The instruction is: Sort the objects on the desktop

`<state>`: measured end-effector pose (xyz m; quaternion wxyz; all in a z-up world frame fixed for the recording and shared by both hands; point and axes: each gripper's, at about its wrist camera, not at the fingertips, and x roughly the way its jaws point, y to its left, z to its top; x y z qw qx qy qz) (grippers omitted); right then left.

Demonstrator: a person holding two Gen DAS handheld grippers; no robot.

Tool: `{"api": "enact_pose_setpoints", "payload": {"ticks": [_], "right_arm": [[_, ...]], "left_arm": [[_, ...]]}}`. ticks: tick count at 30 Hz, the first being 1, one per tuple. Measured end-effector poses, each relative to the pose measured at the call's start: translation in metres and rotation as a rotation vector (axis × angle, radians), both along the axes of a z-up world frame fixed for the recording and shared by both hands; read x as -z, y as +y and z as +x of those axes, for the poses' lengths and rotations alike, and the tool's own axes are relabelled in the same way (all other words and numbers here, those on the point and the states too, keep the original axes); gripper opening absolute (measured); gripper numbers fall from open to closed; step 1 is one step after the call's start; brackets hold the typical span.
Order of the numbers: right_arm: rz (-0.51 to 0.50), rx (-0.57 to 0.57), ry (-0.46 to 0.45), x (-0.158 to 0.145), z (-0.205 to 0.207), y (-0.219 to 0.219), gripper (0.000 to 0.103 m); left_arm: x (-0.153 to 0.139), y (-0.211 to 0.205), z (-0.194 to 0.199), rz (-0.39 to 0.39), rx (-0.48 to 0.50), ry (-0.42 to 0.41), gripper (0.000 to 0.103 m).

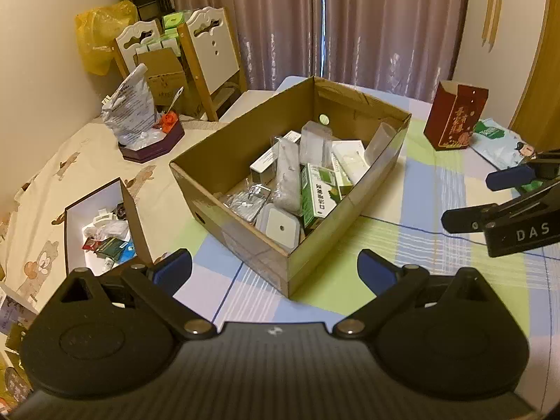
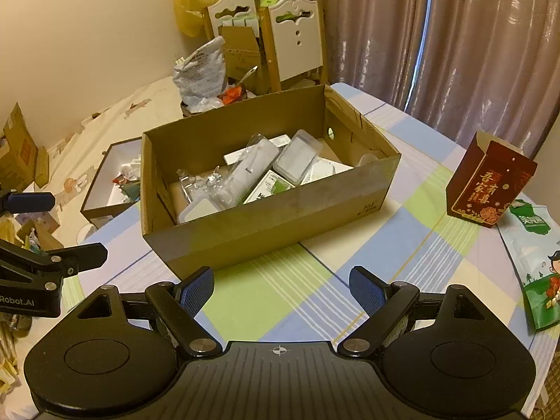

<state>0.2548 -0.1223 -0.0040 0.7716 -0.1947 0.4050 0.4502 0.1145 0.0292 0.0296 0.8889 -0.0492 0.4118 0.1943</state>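
Note:
A brown cardboard box [image 1: 245, 147] [image 2: 266, 224] stands on the checked tablecloth, filled with several small items: a green medicine carton [image 1: 320, 197], white cases, clear plastic packs. My left gripper [image 1: 274, 271] hovers open and empty just before the box's near corner. My right gripper [image 2: 281, 288] is open and empty too, over the cloth in front of the box's long side. In the left wrist view the right gripper [image 1: 469, 199] shows at the right edge. The left gripper [image 2: 52, 224] shows at the left edge of the right wrist view.
A red paper bag [image 1: 455, 117] [image 2: 490, 189] stands right of the box, with a green-and-white snack pouch [image 2: 535, 269] beside it. A smaller open box of oddments [image 1: 101, 231] [image 2: 115, 182] sits left. Behind are a dark tray with a plastic bag [image 1: 150, 143], chairs and curtains.

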Motion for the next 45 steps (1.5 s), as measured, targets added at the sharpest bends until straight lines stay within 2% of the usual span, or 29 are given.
{"api": "enact_pose_setpoints", "payload": {"ticks": [15,33,45], "right_arm": [[-0.009,-0.026,0.007,0.006,-0.020,0.000,0.087],[0.027,-0.034,0.002,-0.002,-0.036,-0.006,0.087],[0.017,-0.018,0.005,0.001,-0.037,-0.008,0.087]], "left_arm": [[0.011,-0.007,-0.011,-0.023,-0.034,0.017,0.100],[0.009,-0.013,-0.024,0.017,-0.063,0.007,0.100],[0.007,-0.018,-0.020,0.027,-0.040,0.000,0.100]]}}
